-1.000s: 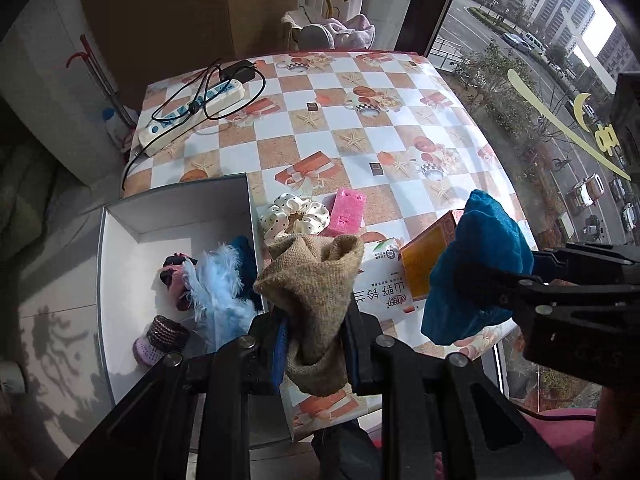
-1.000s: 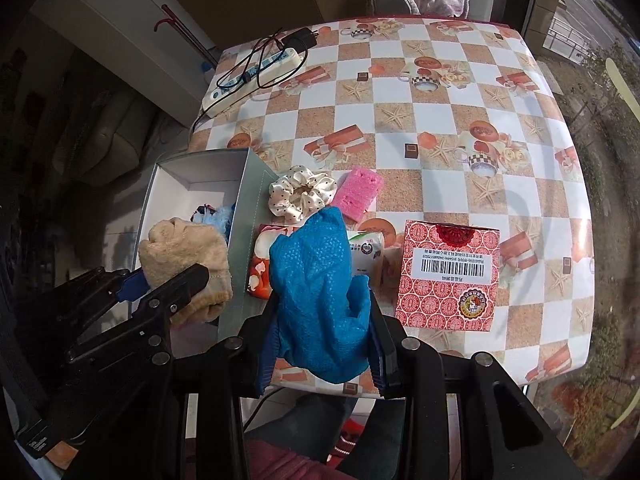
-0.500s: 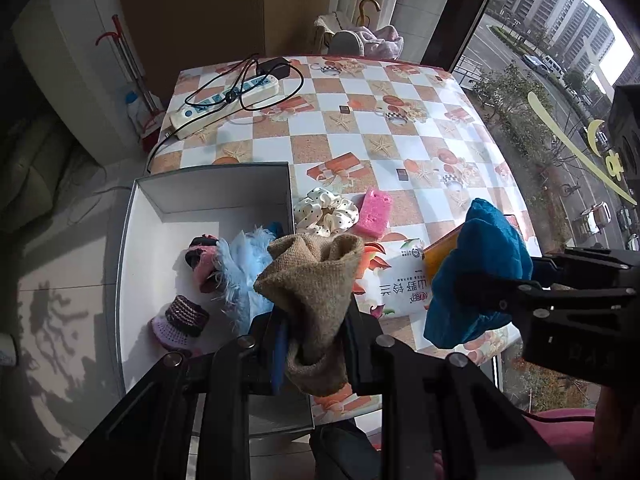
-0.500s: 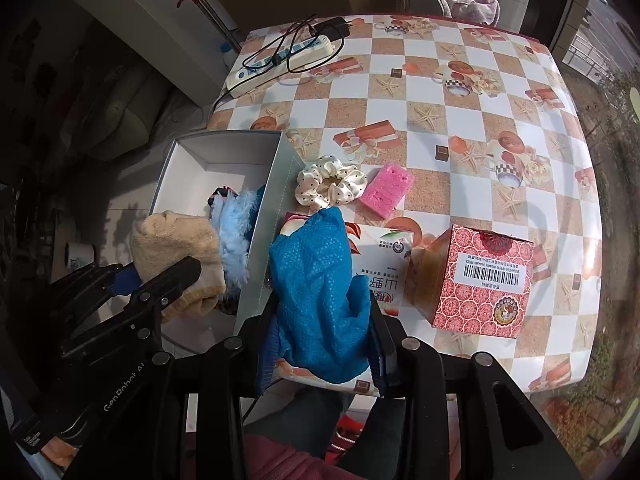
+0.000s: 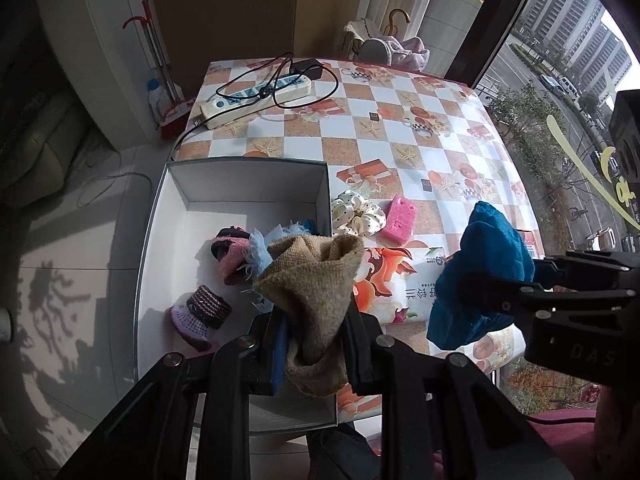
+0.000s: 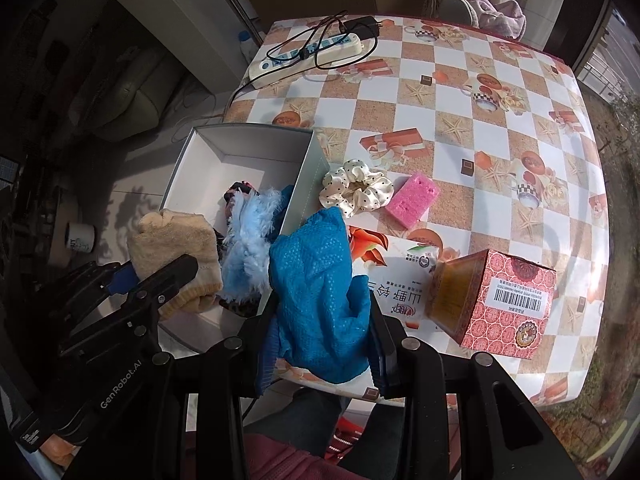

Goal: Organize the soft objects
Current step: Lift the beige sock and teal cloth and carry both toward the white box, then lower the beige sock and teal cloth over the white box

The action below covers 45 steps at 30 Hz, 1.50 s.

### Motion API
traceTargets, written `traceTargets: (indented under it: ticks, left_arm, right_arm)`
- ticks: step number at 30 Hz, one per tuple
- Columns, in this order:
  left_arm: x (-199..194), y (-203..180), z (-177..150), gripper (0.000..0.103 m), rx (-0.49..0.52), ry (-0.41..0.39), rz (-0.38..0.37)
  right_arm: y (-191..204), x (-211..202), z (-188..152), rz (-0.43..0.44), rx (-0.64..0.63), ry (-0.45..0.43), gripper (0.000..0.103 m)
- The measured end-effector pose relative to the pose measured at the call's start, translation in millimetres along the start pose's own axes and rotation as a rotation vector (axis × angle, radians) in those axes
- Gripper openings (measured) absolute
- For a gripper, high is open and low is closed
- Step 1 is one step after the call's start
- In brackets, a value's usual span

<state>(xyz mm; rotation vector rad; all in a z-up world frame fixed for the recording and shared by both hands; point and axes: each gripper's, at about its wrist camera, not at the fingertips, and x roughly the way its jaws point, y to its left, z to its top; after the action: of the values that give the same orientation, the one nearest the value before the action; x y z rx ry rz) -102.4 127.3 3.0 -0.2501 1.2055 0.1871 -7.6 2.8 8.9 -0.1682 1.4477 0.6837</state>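
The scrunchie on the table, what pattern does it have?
Cream scrunchie with small dark dots; right wrist view shows it best.

a white power strip (image 5: 256,98) with a black cable (image 5: 280,80) looped over it lies at the far left corner of the desk (image 5: 400,128), which wears a checkered cloth printed with starfish and gift boxes. a red patterned carton (image 6: 504,300) with a barcode label stands near the front edge, beside a flat printed packet (image 6: 404,272). a red-handled mop (image 5: 154,60) leans against the wall beyond.
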Motion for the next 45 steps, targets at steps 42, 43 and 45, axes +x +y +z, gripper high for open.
traceTargets:
  ticks: [42,43,45]
  left_arm:
    - [14,106,-19,0.026,-0.296,0.036,0.1]
    - [14,107,-20,0.026,-0.297,0.04,0.101]
    - [16,107,-21,0.026,-0.298,0.045,0.103]
  right_arm:
    - [82,41,63,-0.006,-0.219,0.046,0.039]
    - [86,42,67,-0.008,-0.225,0.043,0.039]
    - [91,43,73,-0.008,-0.233,0.039,0.039]
